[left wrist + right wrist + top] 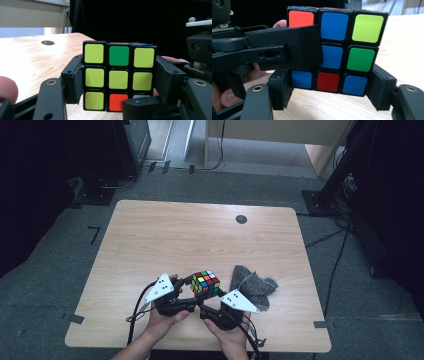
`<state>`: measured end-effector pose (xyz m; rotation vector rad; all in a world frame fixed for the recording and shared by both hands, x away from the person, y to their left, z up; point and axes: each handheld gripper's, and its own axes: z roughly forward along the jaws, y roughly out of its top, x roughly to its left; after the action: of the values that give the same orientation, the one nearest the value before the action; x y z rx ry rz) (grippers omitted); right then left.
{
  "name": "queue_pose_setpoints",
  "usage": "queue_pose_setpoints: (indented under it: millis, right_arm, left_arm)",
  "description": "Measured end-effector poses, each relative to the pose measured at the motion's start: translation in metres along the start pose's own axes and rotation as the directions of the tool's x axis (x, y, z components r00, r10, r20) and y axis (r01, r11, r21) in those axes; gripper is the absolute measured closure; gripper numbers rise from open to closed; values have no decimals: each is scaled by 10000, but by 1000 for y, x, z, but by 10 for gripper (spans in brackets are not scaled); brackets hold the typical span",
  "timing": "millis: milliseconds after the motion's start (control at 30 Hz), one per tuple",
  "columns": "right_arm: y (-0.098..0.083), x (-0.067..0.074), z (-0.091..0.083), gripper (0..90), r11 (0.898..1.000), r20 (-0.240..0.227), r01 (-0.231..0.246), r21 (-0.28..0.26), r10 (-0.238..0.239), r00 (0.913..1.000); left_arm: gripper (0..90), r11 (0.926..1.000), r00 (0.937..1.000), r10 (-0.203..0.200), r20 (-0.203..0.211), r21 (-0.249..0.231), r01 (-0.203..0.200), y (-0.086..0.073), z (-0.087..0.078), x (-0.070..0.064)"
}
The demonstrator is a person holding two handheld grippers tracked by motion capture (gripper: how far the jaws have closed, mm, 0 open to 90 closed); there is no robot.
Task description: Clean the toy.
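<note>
A scrambled Rubik's cube (206, 282) is held just above the wooden table (165, 235) near its front edge, between both grippers. My left gripper (196, 290) comes in from the left, and in the left gripper view its pads press the cube's (118, 57) two sides, mostly yellow stickers facing the camera. My right gripper (210, 296) comes in from the lower right. In the right gripper view its pads clamp the bottom layer of the cube (359, 60), with one left jaw lying across the blue face.
A crumpled grey cloth (252, 285) lies just right of the cube. A small black round disc (241, 219) sits at the far side of the table. Dark stands and cables ring the table on the floor.
</note>
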<state>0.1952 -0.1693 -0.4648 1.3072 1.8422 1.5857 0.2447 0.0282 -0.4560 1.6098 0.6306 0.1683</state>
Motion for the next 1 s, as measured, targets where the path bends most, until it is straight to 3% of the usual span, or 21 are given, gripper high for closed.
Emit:
queue_pose_setpoints:
  millis: [100,200,267,367,433,533,567,667,833,933,967,1000]
  right_arm:
    - [0,2,0,335,9997,320,191,137,-195,9993]
    - [1,2,-1,337,9976,399,635,286,-647,9971]
    - [3,3,-2,339,9937,372,1060,359,-1073,9935]
    - [4,-1,-4,341,9845,661,1623,659,-1666,9838]
    - [6,-10,-4,342,9845,642,1485,933,-1547,9859]
    - [13,-25,-6,342,9841,587,1156,1349,-1244,9905]
    - [16,-29,-7,342,9840,541,1055,1433,-1142,9920]
    - [23,-38,-13,341,9843,562,873,1535,-969,9937]
    - [32,-43,-19,341,9853,201,504,1634,-544,9983]
    - [34,-42,-19,341,9822,-132,378,1841,-360,9993]
    - [34,-40,-19,342,9810,-216,411,1898,-377,9991]
    - [35,-39,-19,341,9800,-291,427,1945,-377,9989]
  left_arm:
    - [342,9999,9998,-38,215,146,35,-1,0,4]
    - [329,9993,9990,360,262,80,-362,0,-2,4]
    - [308,9981,9979,606,240,-75,-605,3,-5,4]
    - [247,9972,9984,524,233,-543,-510,10,-13,9]
    - [223,9964,9981,599,143,-603,-589,13,-18,15]
    - [212,9900,9900,1390,-249,-217,-1395,12,-22,21]
    - [212,9833,9825,1819,-402,16,-1820,10,-22,22]
    - [213,9498,9494,3078,-624,796,-3027,3,-18,19]
    - [213,8987,9032,4242,-658,1531,-4109,-9,-6,9]
    - [211,8557,8625,5005,-746,1938,-4798,-14,-3,4]
    - [209,8487,8559,5117,-750,1991,-4899,-15,-2,3]
    - [209,8464,8536,5154,-750,2001,-4935,-16,-2,3]
